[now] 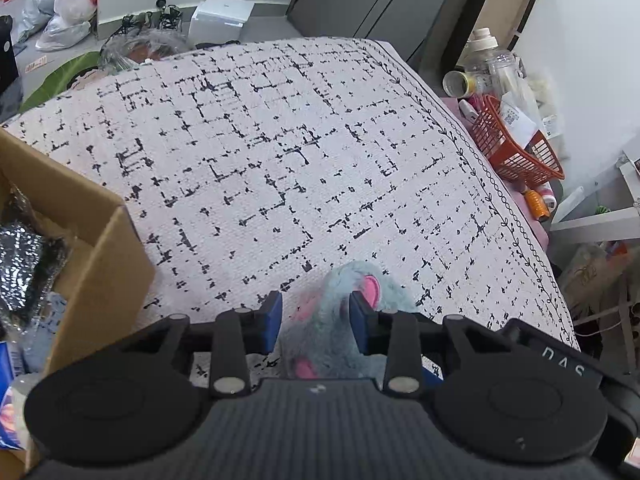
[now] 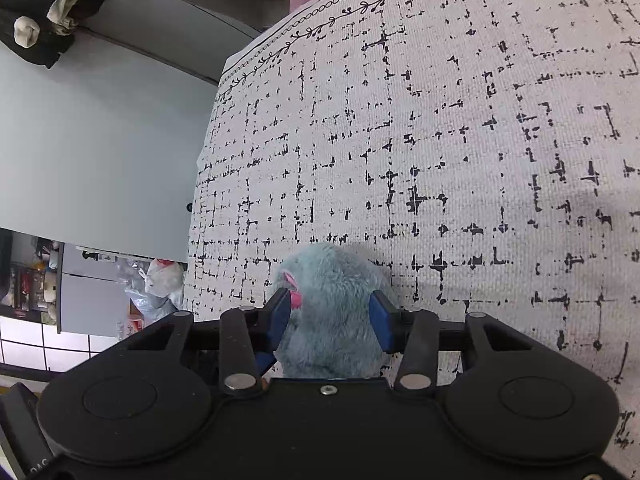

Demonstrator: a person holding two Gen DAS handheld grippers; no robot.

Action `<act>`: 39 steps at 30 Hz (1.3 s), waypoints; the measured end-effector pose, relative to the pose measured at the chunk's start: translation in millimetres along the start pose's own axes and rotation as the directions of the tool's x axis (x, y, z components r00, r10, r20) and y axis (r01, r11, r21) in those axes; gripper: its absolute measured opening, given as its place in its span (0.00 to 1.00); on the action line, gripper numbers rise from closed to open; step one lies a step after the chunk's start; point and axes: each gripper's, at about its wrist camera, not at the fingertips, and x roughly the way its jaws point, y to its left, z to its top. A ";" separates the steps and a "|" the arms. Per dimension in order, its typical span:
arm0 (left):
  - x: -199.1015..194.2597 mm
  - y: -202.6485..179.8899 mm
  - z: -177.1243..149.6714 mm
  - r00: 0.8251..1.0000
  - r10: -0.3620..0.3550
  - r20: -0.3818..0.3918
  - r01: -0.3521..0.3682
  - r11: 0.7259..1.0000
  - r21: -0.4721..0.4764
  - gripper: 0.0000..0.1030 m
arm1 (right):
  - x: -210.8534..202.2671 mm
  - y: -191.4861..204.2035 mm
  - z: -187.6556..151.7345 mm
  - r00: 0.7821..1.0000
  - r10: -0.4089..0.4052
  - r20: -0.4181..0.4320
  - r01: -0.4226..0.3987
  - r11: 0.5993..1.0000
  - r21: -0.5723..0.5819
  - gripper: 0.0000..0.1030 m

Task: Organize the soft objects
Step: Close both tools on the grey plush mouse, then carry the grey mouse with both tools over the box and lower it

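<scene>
A fluffy blue-grey plush toy (image 1: 340, 312) with pink ears and patches sits between the blue pads of my left gripper (image 1: 316, 320), which is shut on it just above the patterned white cloth (image 1: 280, 140). My right gripper (image 2: 330, 316) is shut on a fluffy blue-grey plush toy (image 2: 332, 312) with a pink patch, low over the same cloth (image 2: 440, 140). I cannot tell whether both hold one toy or two. An open cardboard box (image 1: 96, 264) stands at the left in the left wrist view, with dark sparkly fabric (image 1: 20, 264) inside.
An orange plastic basket (image 1: 516, 148) with bottles and clutter stands off the cloth's right edge. A white box (image 1: 220, 20) and plastic bags (image 1: 64, 4) lie on the floor beyond. A grey cabinet (image 2: 100, 152) stands left of the cloth in the right wrist view.
</scene>
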 end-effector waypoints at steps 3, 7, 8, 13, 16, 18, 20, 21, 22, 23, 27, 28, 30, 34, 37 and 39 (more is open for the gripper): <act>5.2 -0.7 -1.1 1.000 0.000 -0.009 0.000 1.000 -0.004 0.34 | 3.4 -1.1 0.9 1.000 -0.024 0.009 0.024 1.000 -0.005 0.43; 9.2 -3.1 -7.0 1.000 0.009 -0.014 -0.009 1.000 -0.005 0.22 | 9.4 -6.6 -0.3 0.999 -0.034 -0.008 0.034 0.999 0.005 0.29; 9.2 -3.2 -8.5 1.000 -0.002 -0.019 0.001 1.000 -0.013 0.20 | 7.7 -5.8 -1.2 0.999 -0.039 -0.001 0.039 0.999 -0.001 0.27; -1.5 -3.1 -11.6 1.000 -0.017 -0.006 0.017 0.999 -0.032 0.18 | -7.6 -1.0 -5.6 0.999 -0.026 0.026 0.027 0.999 -0.030 0.17; -12.4 -3.9 -13.2 1.000 -0.020 0.011 0.020 1.000 -0.019 0.18 | -17.1 4.3 -7.5 0.999 0.000 0.037 0.002 0.998 -0.057 0.13; -21.5 -4.0 -13.4 0.999 -0.024 0.030 0.024 1.000 -0.009 0.17 | -23.9 7.9 -9.9 0.999 0.018 0.043 -0.015 0.997 -0.076 0.12; -29.7 -3.7 -13.6 0.999 -0.026 0.046 0.026 1.000 -0.003 0.17 | -30.3 12.3 -13.2 0.998 0.037 0.049 -0.032 0.995 -0.096 0.11; -34.7 -3.1 -13.4 0.998 -0.028 0.054 0.028 1.000 -0.001 0.16 | -33.5 14.1 -14.7 0.998 0.046 0.053 -0.041 0.994 -0.104 0.11; -39.4 -2.7 -13.2 0.998 -0.032 0.062 0.032 0.999 0.002 0.16 | -35.2 17.0 -16.0 0.997 0.053 0.055 -0.047 0.993 -0.112 0.10; -44.6 -2.3 -13.3 0.997 -0.036 0.072 0.035 0.999 0.007 0.16 | -37.5 18.6 -17.4 0.997 0.060 0.056 -0.054 0.991 -0.119 0.10; -62.1 0.4 -13.4 0.994 -0.050 0.101 0.048 0.999 0.020 0.16 | -47.4 25.5 -25.1 0.994 0.088 0.060 -0.079 0.986 -0.148 0.09; -65.8 1.6 -13.8 0.993 -0.052 0.106 0.050 0.998 0.023 0.16 | -49.7 27.8 -27.2 0.994 0.094 0.060 -0.084 0.984 -0.156 0.09; -73.8 3.9 -14.6 0.992 -0.053 0.114 0.051 0.998 0.025 0.16 | -53.2 31.8 -30.5 0.993 0.106 0.059 -0.095 0.981 -0.169 0.09; -91.6 7.7 -16.1 0.989 -0.047 0.140 0.043 0.998 0.037 0.15 | -62.4 41.3 -40.8 0.989 0.136 0.057 -0.122 0.971 -0.204 0.09; -105.2 12.4 -16.3 0.986 -0.046 0.161 0.040 0.998 0.040 0.14 | -69.0 48.1 -48.6 0.983 0.175 0.058 -0.157 0.959 -0.236 0.09; -114.4 16.2 -15.0 0.984 -0.041 0.175 0.035 0.999 0.039 0.14 | -71.0 52.4 -53.2 0.977 0.206 0.049 -0.188 0.949 -0.253 0.09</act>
